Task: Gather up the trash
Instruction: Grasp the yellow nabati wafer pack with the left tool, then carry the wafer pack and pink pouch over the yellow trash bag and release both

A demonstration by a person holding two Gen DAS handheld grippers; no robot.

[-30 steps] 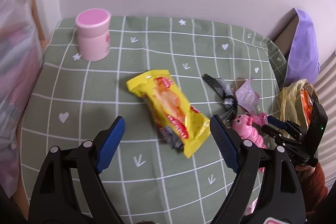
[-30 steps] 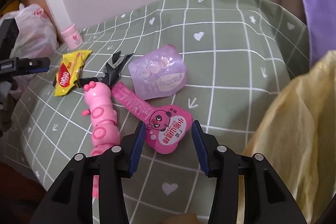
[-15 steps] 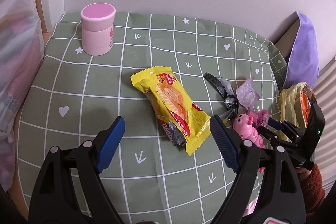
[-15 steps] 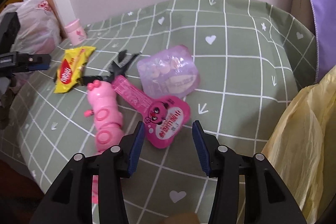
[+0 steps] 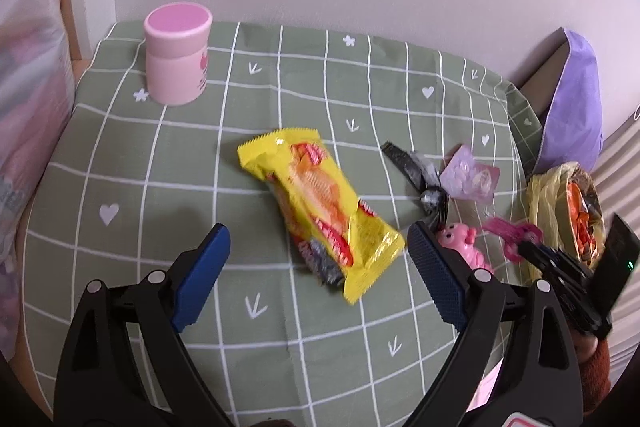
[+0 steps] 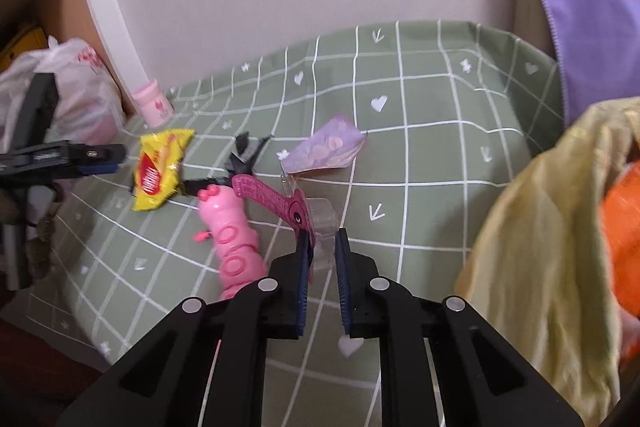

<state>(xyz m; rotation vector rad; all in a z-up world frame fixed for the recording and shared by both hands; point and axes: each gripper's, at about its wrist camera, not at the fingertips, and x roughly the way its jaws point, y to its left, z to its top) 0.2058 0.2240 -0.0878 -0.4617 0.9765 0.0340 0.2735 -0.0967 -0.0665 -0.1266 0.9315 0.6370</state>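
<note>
The yellow trash bag (image 6: 540,247) at the counter's (image 6: 420,147) right edge gapes, with an orange wrapper (image 6: 624,227) inside. A pink jar (image 5: 176,53) stands capped at the far left corner. Four pieces of trash show outside the bag: one yellow snack packet (image 5: 320,203), one black wrapper (image 5: 416,171), one purple pouch (image 6: 326,151) and one pink blister pack (image 6: 280,203); one pink caterpillar toy (image 6: 230,231) lies alongside. The right hand-held gripper (image 6: 322,255), empty and wider a second ago, is closing on the blister pack, now tilted up off the cloth. The left hand-held gripper (image 5: 320,267) is opening, empty, astride the snack packet.
</note>
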